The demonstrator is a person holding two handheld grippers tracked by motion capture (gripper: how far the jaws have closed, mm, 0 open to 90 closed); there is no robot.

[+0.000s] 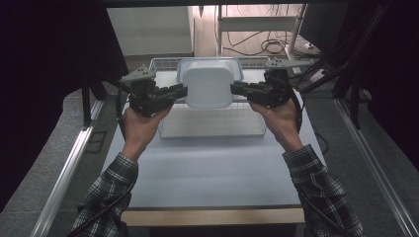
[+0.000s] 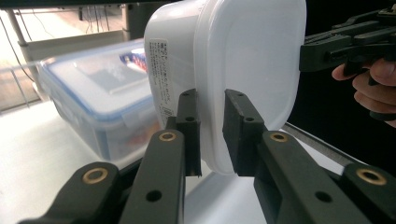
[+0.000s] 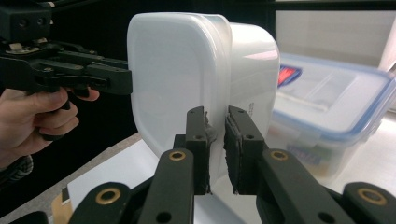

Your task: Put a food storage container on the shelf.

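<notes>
above the pale worktop [image 1: 207, 163], the white lidded plastic tub [image 1: 208, 87] hangs tipped between left hand-held gripper [image 1: 184, 91] and right hand-held gripper [image 1: 233, 89], each clamped on its opposite rim.

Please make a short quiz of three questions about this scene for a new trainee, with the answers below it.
1. True or false: the white plastic lidded container rests flat on the light blue table top.
2. Which part of the container does the left gripper clamp? A. its lid rim B. its label C. its base
3. What stands behind the held container, on the wire rack?

Key
1. False: the left gripper and the right gripper hold it in the air, one on each side.
2. A.
3. A clear plastic box with a blue-edged clip lid.
</notes>
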